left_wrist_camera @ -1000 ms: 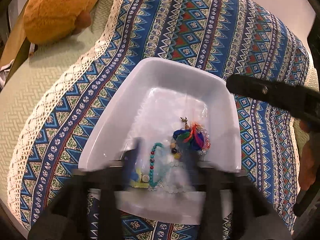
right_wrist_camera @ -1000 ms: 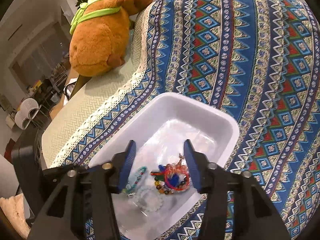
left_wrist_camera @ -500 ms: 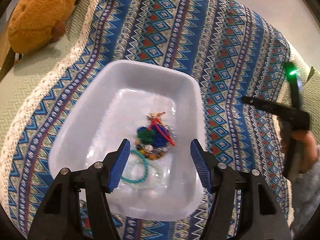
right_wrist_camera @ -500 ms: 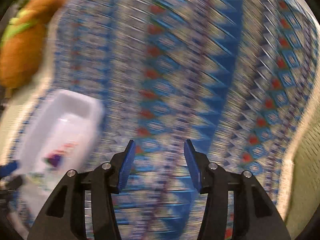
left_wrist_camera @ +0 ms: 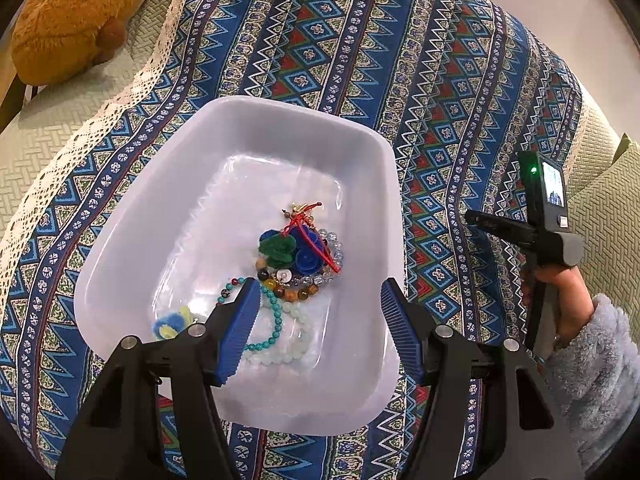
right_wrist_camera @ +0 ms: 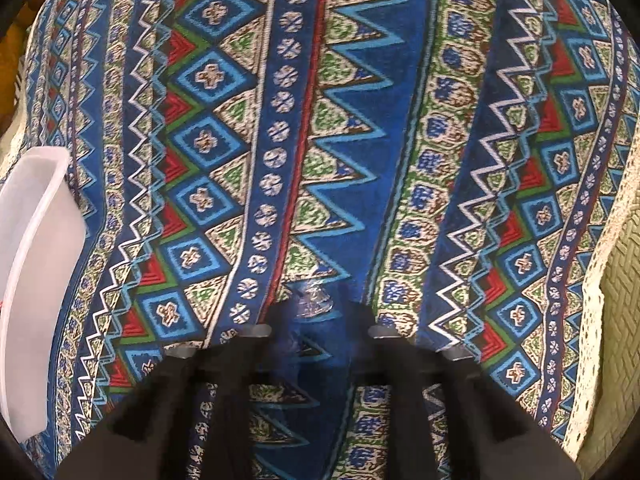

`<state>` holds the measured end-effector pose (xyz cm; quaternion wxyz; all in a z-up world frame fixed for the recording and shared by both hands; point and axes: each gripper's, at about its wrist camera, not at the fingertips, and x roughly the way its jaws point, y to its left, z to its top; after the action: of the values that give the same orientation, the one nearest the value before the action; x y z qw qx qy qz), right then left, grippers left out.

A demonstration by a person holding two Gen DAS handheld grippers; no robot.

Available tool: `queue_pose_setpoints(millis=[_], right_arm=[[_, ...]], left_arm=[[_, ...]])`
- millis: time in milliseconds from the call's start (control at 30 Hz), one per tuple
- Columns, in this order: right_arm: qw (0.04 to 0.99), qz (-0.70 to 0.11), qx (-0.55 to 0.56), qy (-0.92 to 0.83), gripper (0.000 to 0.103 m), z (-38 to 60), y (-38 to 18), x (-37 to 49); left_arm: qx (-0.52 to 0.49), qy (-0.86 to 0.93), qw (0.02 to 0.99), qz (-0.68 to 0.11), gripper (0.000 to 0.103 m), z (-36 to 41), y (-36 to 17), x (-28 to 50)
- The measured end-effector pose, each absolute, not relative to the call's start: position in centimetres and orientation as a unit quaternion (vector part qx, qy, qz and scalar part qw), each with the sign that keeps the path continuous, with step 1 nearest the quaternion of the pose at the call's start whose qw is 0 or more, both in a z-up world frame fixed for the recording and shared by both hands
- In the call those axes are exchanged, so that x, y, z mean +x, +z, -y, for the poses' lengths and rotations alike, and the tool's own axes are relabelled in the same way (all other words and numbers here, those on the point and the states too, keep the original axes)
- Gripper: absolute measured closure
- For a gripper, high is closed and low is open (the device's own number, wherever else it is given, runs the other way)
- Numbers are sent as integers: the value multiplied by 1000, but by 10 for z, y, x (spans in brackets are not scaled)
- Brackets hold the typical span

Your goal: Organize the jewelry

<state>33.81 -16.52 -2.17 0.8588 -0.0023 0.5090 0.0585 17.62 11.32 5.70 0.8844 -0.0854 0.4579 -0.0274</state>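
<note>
A white plastic tray (left_wrist_camera: 168, 208) lies on the patterned cloth and holds a heap of jewelry (left_wrist_camera: 298, 254): blue and green felt flowers, a red cord, beaded bracelets, a turquoise bead strand (left_wrist_camera: 272, 320) and a yellow-blue piece (left_wrist_camera: 170, 324). My left gripper (left_wrist_camera: 316, 328) is open and empty above the tray's near end. My right gripper (right_wrist_camera: 316, 320) is blurred, low over the cloth to the right of the tray (right_wrist_camera: 32, 264); a small clear shiny thing (right_wrist_camera: 314, 300) lies between its fingers. It also shows in the left wrist view (left_wrist_camera: 540, 236), held by a hand.
A blue, red and green patterned cloth (left_wrist_camera: 440, 92) with a lace edge covers a pale green woven surface (left_wrist_camera: 48, 120). An orange plush animal (left_wrist_camera: 76, 12) lies at the far left. A green cushion (left_wrist_camera: 612, 208) is at the right.
My left gripper has drawn back and up from the tray, open. My right gripper has swung right, away from the tray, and come down close to the cloth.
</note>
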Motion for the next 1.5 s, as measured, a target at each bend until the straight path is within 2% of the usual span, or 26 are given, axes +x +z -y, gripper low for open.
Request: queue_pose_setpoints(millis=[133, 400, 633, 667, 733, 800, 1067, 1500], right_arm=[[861, -503, 22, 73, 88, 170, -7, 339], [872, -440, 14, 214, 88, 97, 78, 305], [856, -439, -2, 272, 87, 20, 91, 292], [856, -441, -3, 272, 85, 15, 90, 292], [854, -443, -1, 272, 66, 11, 92, 290], [854, -444, 1, 270, 62, 2, 91, 285], [875, -432, 11, 217, 62, 60, 105, 239], [887, -455, 53, 55, 61, 207, 81, 68]], left_arm=[[-92, -24, 885, -456, 40, -118, 60, 174], [-104, -13, 883, -458, 40, -127, 60, 168], [-93, 4, 884, -457, 40, -134, 60, 161], [-92, 4, 884, -459, 40, -134, 60, 160], [-91, 5, 883, -460, 40, -134, 59, 157], [-88, 6, 882, -462, 40, -135, 59, 154], [-73, -5, 885, -460, 40, -116, 70, 133], [6, -67, 889, -453, 40, -9, 75, 67]])
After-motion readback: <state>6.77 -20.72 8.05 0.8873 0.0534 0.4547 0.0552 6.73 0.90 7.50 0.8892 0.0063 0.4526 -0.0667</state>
